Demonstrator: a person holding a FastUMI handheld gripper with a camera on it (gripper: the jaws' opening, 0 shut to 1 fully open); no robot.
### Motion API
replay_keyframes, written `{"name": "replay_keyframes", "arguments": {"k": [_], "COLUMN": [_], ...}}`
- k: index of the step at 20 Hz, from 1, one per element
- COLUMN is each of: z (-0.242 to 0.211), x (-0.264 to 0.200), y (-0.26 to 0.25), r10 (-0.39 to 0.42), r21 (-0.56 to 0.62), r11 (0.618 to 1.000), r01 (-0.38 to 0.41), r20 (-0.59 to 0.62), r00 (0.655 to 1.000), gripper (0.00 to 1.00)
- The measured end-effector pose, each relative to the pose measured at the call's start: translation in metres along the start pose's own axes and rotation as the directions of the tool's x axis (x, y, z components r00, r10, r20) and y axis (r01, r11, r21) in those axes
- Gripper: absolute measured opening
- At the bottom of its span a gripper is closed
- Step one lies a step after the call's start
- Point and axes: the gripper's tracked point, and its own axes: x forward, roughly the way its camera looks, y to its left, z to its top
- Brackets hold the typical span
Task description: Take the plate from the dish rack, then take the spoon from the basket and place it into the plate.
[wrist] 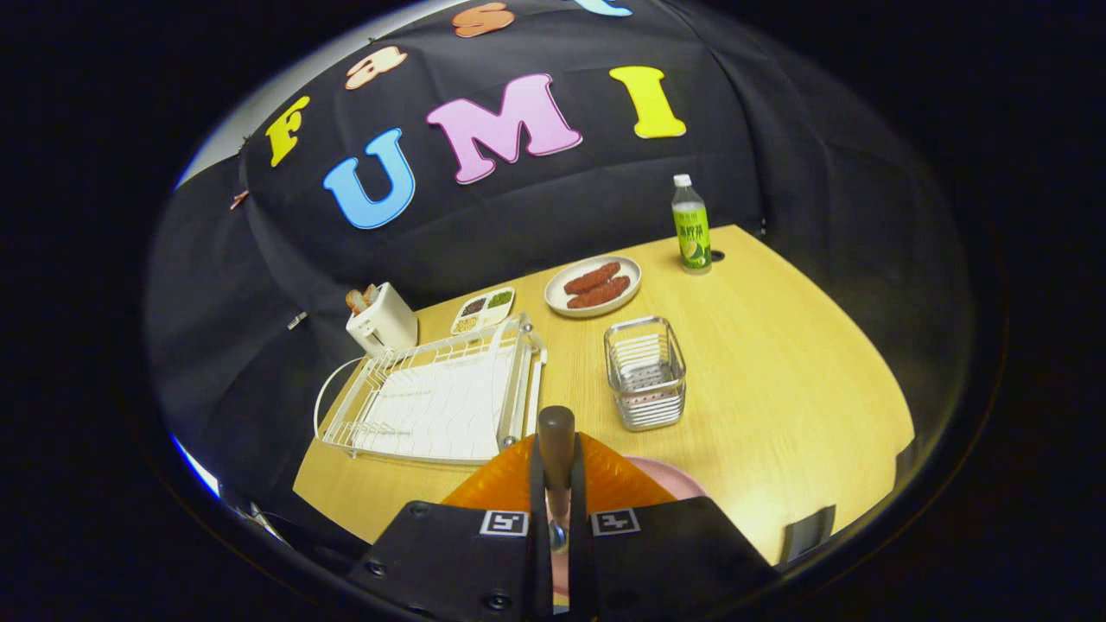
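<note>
My gripper [557,473] is shut on the spoon [556,441], whose brown wooden handle sticks up between the fingers while its metal part shows lower down in the gap. Just under and to the right of the fingers lies the pink plate [676,475] on the wooden table [778,371], mostly hidden by the gripper. Beyond the fingers to the right stands the metal wire basket [645,373] with nothing in it. The white dish rack [432,399] sits beyond the fingers to the left, and no dishes stand in it.
Behind the rack stand a white toaster [381,320] with bread in it and a small compartment tray [482,311]. Further back are a white plate of sausages [593,285] and a green-labelled bottle [691,226]. The table's right edge curves past the basket.
</note>
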Motion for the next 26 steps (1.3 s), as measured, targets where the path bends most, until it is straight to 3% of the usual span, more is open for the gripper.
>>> {"name": "replay_keyframes", "arguments": {"k": [5, 8, 16, 18, 21, 24, 26], "z": [-0.027, -0.034, -0.037, -0.04, -0.046, -0.052, -0.038], "x": [0.022, 0.023, 0.015, 0.011, 0.003, -0.013, -0.027], "y": [0.003, -0.006, -0.026, -0.032, -0.038, -0.041, -0.039], "r10": [0.007, -0.041, -0.123, -0.144, -0.168, -0.19, -0.191], "r21": [0.011, -0.037, -0.064, -0.076, -0.07, -0.079, -0.102], "r11": [1.0, 0.998, 0.99, 0.987, 0.983, 0.979, 0.977], "r01": [-0.008, 0.042, 0.124, 0.145, 0.167, 0.186, 0.19], "r20": [0.016, 0.035, 0.029, 0.02, -0.012, -0.043, -0.003], "r00": [1.0, 0.999, 0.992, 0.989, 0.986, 0.981, 0.982], "gripper": [0.12, 0.12, 0.25, 0.41, 0.9, 1.0, 0.99]}}
